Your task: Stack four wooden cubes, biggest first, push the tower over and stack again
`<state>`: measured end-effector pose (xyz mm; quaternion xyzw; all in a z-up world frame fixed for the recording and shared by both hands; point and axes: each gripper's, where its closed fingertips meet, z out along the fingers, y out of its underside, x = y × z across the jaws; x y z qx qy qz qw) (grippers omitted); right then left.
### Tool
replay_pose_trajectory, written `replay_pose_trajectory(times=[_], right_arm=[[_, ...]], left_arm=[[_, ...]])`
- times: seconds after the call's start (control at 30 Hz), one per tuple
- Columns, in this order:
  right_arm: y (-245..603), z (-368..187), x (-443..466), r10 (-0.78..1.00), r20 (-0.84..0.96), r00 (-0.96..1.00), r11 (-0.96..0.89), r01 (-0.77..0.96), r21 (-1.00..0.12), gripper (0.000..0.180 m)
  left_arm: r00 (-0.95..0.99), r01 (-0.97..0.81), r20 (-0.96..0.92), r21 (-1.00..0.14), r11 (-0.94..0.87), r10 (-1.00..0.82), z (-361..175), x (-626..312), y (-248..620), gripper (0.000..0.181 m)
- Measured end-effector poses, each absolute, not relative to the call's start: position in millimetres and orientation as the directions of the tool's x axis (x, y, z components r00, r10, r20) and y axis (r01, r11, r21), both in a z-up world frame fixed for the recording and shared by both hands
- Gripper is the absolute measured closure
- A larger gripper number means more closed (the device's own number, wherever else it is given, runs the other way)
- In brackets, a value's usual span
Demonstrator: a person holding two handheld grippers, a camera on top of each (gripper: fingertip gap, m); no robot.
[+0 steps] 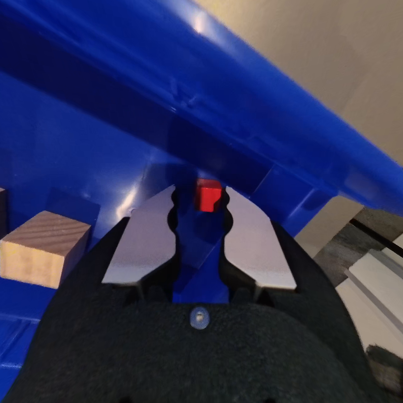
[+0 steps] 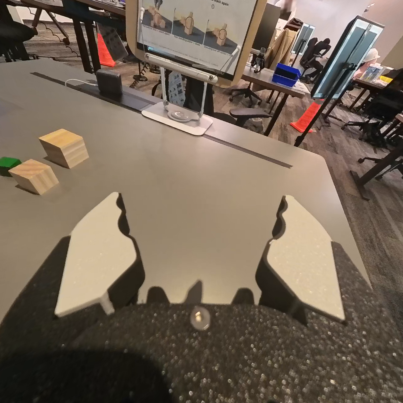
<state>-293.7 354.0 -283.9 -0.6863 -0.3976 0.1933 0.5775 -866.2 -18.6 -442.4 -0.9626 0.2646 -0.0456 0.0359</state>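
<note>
In the left wrist view my left gripper [image 1: 200, 189] reaches into a blue plastic bin [image 1: 130, 109]. Its jaws stand a small way apart. A small red cube [image 1: 207, 198] sits on the bin floor just beyond the tips, close to the right finger, with a gap on its left side. A plain wooden cube [image 1: 43, 246] lies in the bin to the left. In the right wrist view my right gripper [image 2: 201, 196] is wide open and empty above the grey table [image 2: 196, 170]. Two wooden cubes [image 2: 64, 147] [image 2: 33, 175] and a small green cube [image 2: 8, 164] rest on the table at far left.
A screen on a white stand [image 2: 192, 28] rises at the table's far edge, its base plate [image 2: 196, 126] on the table. A small black box [image 2: 109, 81] with a white cable sits at the far left. The table's right edge [image 2: 340, 207] drops to carpet. Desks, chairs and orange cones stand beyond. The grippers' ends are close to 70 centimeters from one another. My left gripper's tips are some 10 centimeters from the plain wooden cube [image 1: 43, 246].
</note>
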Motion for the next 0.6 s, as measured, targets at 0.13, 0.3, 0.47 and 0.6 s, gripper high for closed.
replay_pose_trajectory(times=[0.13, 0.3, 0.47, 0.6], right_arm=[[356, -284, -290, 0.766, 0.189, 0.615, -0.021, 0.318, -0.948, 0.051], [356, -281, -291, 0.767, 0.189, 0.613, -0.017, 0.314, -0.949, 0.051], [356, -280, -293, 0.772, 0.187, 0.607, -0.015, 0.312, -0.950, 0.052], [355, -278, -293, 0.775, 0.186, 0.603, -0.011, 0.308, -0.951, 0.052]], left_arm=[[0.859, -0.493, 0.111, -0.082, -0.866, -0.499, -442, -864, -21, 0.158], [0.881, -0.448, 0.100, -0.137, -0.883, -0.462, -427, -868, -13, 0.158], [0.912, -0.392, 0.017, -0.253, -0.884, -0.410, -373, -876, 7, 0.158], [0.916, -0.395, -0.065, -0.307, -0.866, -0.396, -316, -865, 34, 0.159]])
